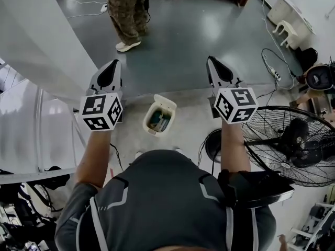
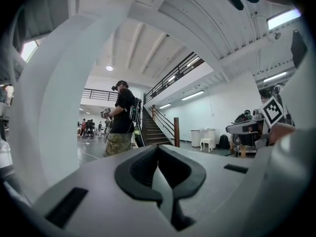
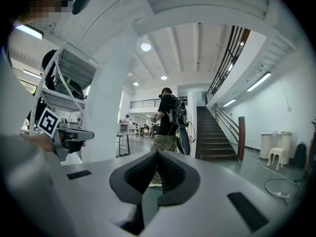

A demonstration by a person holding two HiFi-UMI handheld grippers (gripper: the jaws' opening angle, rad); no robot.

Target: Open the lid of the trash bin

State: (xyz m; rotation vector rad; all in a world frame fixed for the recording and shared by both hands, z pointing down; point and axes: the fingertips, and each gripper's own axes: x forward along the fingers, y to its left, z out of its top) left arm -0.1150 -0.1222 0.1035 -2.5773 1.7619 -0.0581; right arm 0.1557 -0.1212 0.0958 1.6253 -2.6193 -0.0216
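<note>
Both grippers, the left gripper (image 1: 112, 66) and the right gripper (image 1: 213, 64), are pressed together on nothing and point level. The small white trash bin (image 1: 149, 121) stands on the floor well below, between them; its inside shows, so the lid may already be up. Reaching down with pressed-together jaws could tip this light-looking bin, or the right arm could brush the fan (image 1: 293, 140).

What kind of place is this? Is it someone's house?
Probably not a house. It looks like a big workshop hall: a wide grey floor with loose cables, a large fan, and stairs up to a railed balcony.
</note>
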